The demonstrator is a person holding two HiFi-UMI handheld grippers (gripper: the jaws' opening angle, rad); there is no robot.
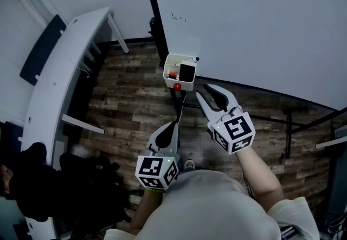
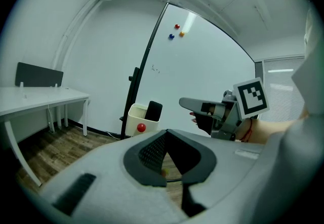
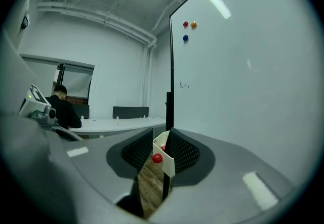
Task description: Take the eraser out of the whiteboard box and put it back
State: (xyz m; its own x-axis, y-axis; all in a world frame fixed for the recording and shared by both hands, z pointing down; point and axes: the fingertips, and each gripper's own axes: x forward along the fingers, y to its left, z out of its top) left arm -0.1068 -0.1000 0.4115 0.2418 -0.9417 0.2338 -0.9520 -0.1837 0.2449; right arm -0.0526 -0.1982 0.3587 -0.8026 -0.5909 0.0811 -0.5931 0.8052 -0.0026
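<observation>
Right gripper nearer the eraser
Its jaws half-spread, empty; eraser upright in whiteboard box dead ahead. Left gripper jaws together, farther back.

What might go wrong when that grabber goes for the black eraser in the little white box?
1. The right gripper is open and empty, short of the box. Its jaws look wide for that small opening, so one might hit the rim instead of the eraser.
2. A bump could knock off the red magnet on the box's front.
</observation>
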